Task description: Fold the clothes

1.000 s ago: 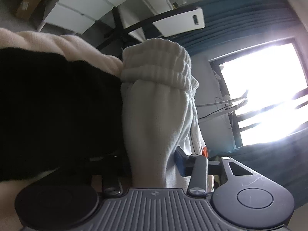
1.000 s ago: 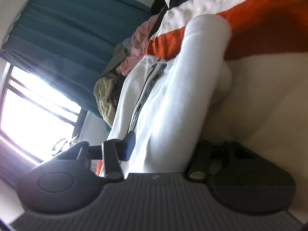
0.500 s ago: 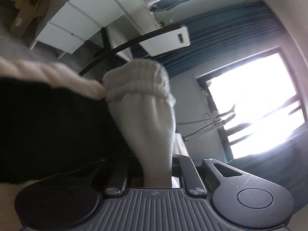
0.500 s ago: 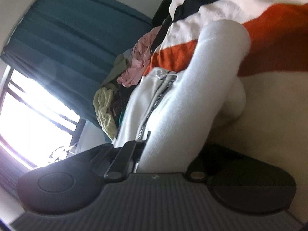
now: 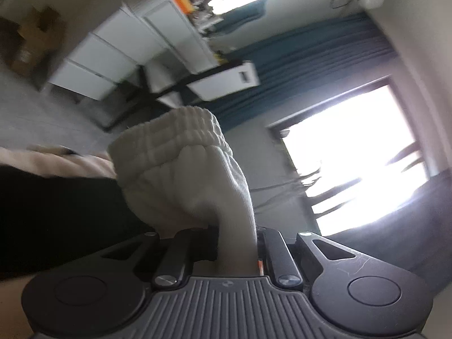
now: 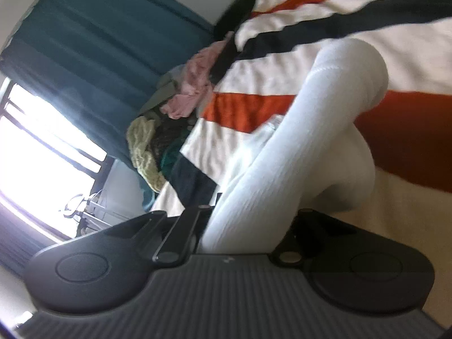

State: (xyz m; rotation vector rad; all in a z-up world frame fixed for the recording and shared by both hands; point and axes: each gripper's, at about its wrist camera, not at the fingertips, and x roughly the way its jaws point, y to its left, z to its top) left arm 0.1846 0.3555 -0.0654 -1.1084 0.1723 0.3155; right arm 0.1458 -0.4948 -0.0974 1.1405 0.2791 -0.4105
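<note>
A white knitted garment is held between both grippers. In the left wrist view its ribbed elastic cuff [image 5: 180, 152] stands up from my left gripper [image 5: 236, 243], which is shut on the fabric below it. In the right wrist view a rolled white part of the same garment [image 6: 299, 147] runs up from my right gripper [image 6: 248, 226], shut on it. The cloth hides the fingertips of both grippers. Behind the garment lies a striped blanket [image 6: 325, 22] in white, orange and black.
A pile of clothes [image 6: 175, 115], pink, olive and pale green, lies at the bed's far end by the teal curtain [image 6: 93, 42]. White drawers [image 5: 104, 62] and a desk stand across the room. Bright windows [image 5: 353, 158] glare in both views.
Both grippers closed from open onto the white garment. They have since lifted it, and more of the room and the striped blanket shows behind.
</note>
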